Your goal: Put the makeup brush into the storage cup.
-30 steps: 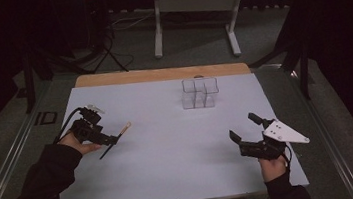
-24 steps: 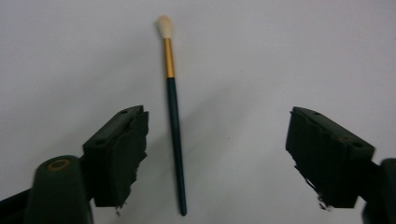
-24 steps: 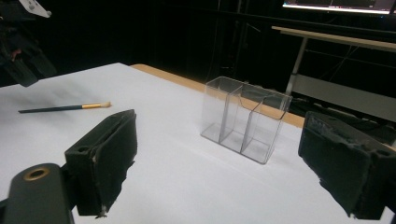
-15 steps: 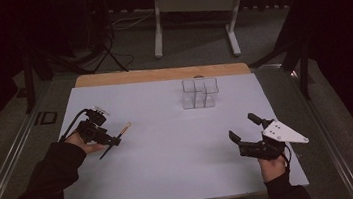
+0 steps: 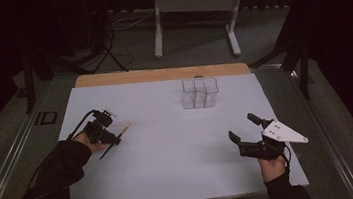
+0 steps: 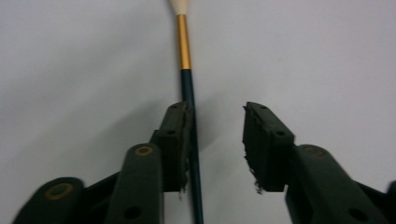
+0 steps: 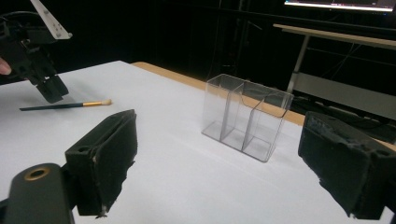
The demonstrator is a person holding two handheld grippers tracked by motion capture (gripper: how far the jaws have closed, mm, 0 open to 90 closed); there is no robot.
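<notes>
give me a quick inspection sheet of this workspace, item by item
surface: white table top, wooden strip along its far edge, no marks seen
job's things: paintbrush lying flat on the table at the left; clear three-compartment holder upright near the far edge, empty
clutter: nothing seen
grippers: left gripper down over the paintbrush, handle between the jaws against one pad, jaws have just been closing, not yet clamped; right gripper open, nothing between its jaws, aimed toward the holder
cables: black cable trailing from the left gripper
surroundings: dark room, grey floor, metal-legged stand beyond the table
</notes>
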